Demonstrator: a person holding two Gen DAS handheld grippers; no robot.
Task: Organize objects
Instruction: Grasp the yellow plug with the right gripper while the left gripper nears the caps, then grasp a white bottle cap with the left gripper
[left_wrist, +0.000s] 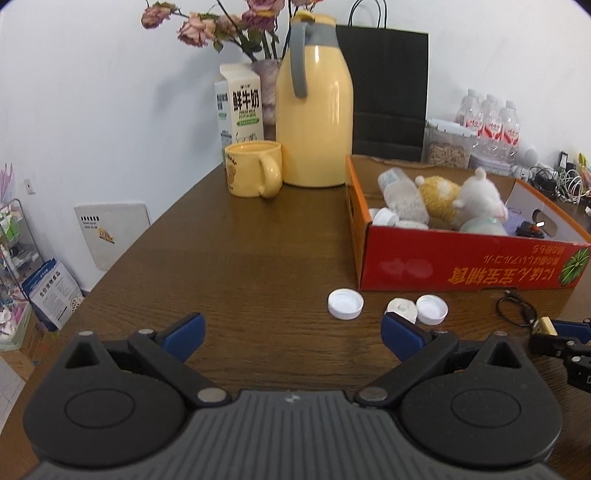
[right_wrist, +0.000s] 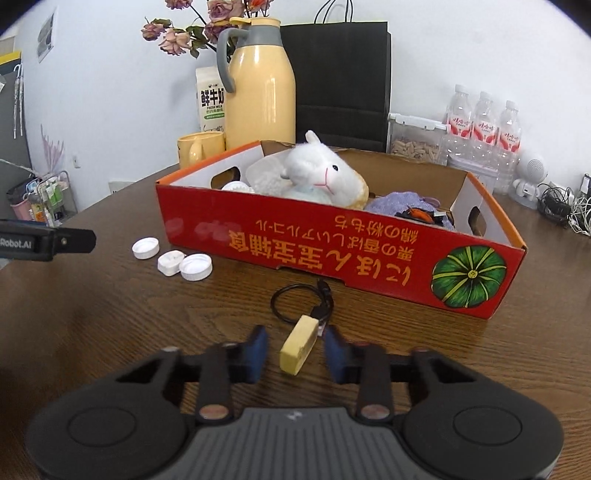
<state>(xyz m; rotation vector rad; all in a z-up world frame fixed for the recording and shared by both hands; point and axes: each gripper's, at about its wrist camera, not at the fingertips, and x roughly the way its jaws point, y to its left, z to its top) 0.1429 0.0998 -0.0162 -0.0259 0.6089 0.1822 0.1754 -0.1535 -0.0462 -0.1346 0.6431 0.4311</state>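
A red cardboard box (right_wrist: 332, 254) (left_wrist: 461, 266) stands on the brown table; it holds a white plush toy (right_wrist: 325, 173), a yellow plush (left_wrist: 439, 195), bottles and cloth. Three white caps (left_wrist: 345, 303) (right_wrist: 146, 248) lie in front of the box's left end. A small yellow block (right_wrist: 299, 345) lies on the table between the open fingers of my right gripper (right_wrist: 295, 349), untouched by either pad. A black looped cable (right_wrist: 301, 302) lies just beyond it. My left gripper (left_wrist: 291, 338) is open and empty, low over the table, short of the caps.
A yellow thermos jug (left_wrist: 314, 107), a yellow mug (left_wrist: 253, 170), a milk carton (left_wrist: 240, 107), a vase of dried roses and a black paper bag (left_wrist: 388, 88) stand at the back. Water bottles (right_wrist: 484, 125) and a clear food container stand at the back right.
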